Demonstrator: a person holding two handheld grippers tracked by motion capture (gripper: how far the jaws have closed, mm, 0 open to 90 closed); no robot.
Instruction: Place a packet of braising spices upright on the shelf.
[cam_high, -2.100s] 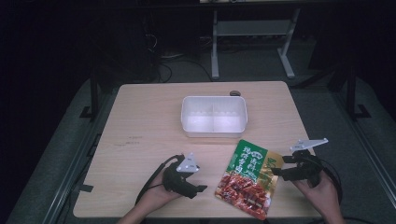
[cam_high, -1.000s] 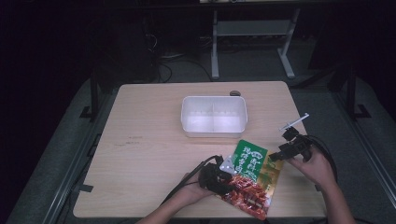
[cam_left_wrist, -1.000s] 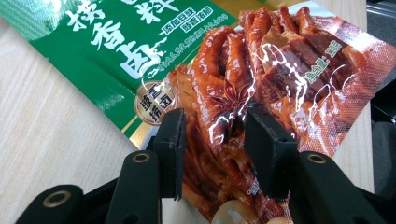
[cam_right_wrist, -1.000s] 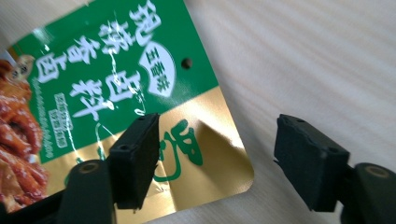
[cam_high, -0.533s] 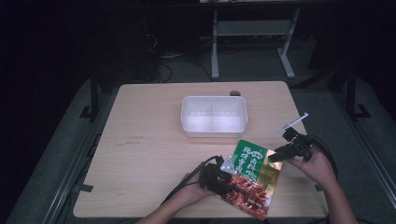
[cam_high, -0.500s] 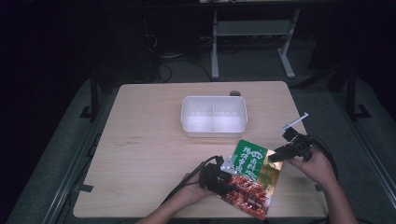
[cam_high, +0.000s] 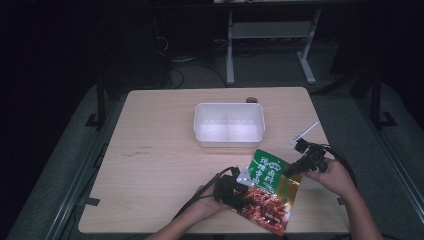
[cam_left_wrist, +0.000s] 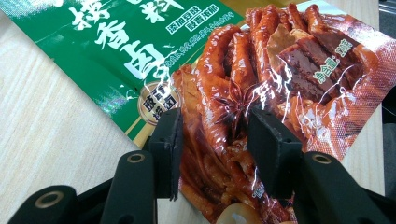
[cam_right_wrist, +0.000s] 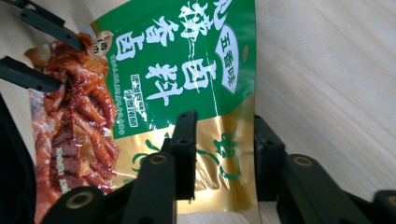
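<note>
A snack pouch, green and gold at one end and red with pictured braised meat at the other, lies on the wooden table near its front edge. My left gripper is at the pouch's left side. In the left gripper view its jaws pinch the red part, which bulges between them; they have just been opening slightly. My right gripper is at the gold corner. Its jaws have just been closing and straddle the gold strip, one finger past the pouch's edge, without a clear press.
A white two-compartment plastic container stands behind the pouch in the middle of the table. A small dark round thing sits at the far edge. Dark floor, cables and a white stand frame lie beyond the table.
Both hands have come in from the table's front corners to the pouch. Over the last second they have held almost still on it, and the pouch has shifted slightly.
</note>
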